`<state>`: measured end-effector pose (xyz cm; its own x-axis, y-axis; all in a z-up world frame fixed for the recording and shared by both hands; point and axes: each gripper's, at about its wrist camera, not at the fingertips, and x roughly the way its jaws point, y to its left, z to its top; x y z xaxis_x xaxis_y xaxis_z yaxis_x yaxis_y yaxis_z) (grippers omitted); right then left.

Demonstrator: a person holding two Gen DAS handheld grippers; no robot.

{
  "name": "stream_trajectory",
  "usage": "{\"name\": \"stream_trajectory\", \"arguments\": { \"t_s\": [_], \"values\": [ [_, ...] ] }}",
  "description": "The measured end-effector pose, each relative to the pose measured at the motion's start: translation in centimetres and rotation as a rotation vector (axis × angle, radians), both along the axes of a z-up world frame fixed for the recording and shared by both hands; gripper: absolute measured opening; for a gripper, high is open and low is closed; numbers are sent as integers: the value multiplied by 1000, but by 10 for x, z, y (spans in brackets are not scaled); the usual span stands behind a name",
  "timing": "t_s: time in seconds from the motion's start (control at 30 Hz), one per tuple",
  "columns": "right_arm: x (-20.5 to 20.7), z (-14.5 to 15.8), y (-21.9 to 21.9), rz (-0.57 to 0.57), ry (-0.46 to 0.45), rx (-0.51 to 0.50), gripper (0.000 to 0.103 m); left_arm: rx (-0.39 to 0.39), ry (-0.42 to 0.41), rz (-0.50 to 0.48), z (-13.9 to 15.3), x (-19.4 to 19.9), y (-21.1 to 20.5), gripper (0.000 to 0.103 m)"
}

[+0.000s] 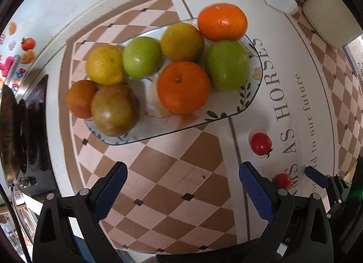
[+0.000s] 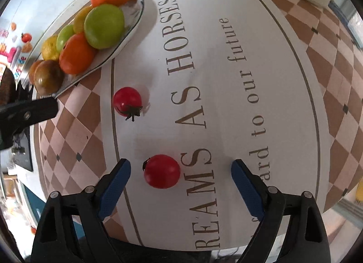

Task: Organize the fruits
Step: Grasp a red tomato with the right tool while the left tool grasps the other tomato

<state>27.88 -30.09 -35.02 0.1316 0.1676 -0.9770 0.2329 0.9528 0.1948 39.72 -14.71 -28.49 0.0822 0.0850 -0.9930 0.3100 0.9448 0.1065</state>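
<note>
A flower-patterned oval plate [image 1: 246, 98] holds several fruits: oranges [image 1: 183, 87], green apples [image 1: 226, 64] and yellow lemons [image 1: 104, 64]. Two small red tomatoes lie on the tablecloth to its right, one [image 1: 261, 143] nearer the plate and one [image 1: 282, 180] further off. My left gripper [image 1: 182, 167] stands open over the checkered cloth below the plate, with nothing between its fingers. My right gripper [image 2: 180, 165] is open and points down around the second tomato [image 2: 161, 171], whose sides the blue pads do not touch. The first tomato [image 2: 127, 100] sits beyond it, towards the plate [image 2: 133, 24].
The cloth carries printed lettering [image 2: 188, 95]. A dark pan on a stove [image 1: 9, 126] stands left of the table edge. A crumpled white tissue [image 1: 280, 2] and a cream box [image 1: 329, 20] lie at the far right. Colourful magnets [image 1: 28, 44] hang on the left.
</note>
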Motion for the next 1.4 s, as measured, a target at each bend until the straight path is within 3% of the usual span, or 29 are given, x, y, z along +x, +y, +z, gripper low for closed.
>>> {"name": "stream_trajectory", "arguments": {
  "t_s": [0.03,0.13,0.4,0.53,0.6,0.77,0.87,0.93,1.07,1.4],
  "values": [
    [-1,2,2,13,-22,-12,66,-4,9,1,-3,1,-2,101],
    [-2,3,4,36,-41,16,48,-28,39,8,-10,3,-7,101],
    [-10,8,-1,17,-64,-6,39,-125,135,0,-27,4,-30,101],
    [-11,20,-14,-29,-76,-18,39,-153,159,-44,-37,3,-53,94],
    [-13,20,-20,-43,-71,-19,39,-152,175,-75,-43,0,-67,76],
    [-13,22,-33,-68,-63,-16,39,-126,191,-132,-59,-4,-91,41],
    [-15,23,-44,-93,-59,37,39,-121,153,-159,-56,-9,-100,30],
    [-19,21,-52,-140,-69,116,39,-130,151,-154,-55,-9,-99,28],
    [-26,21,-59,-185,-80,167,40,-150,148,-118,-48,-10,-85,28],
    [-8,14,-20,-45,-73,158,40,-218,158,32,-33,-18,-30,28]
  ]
}}
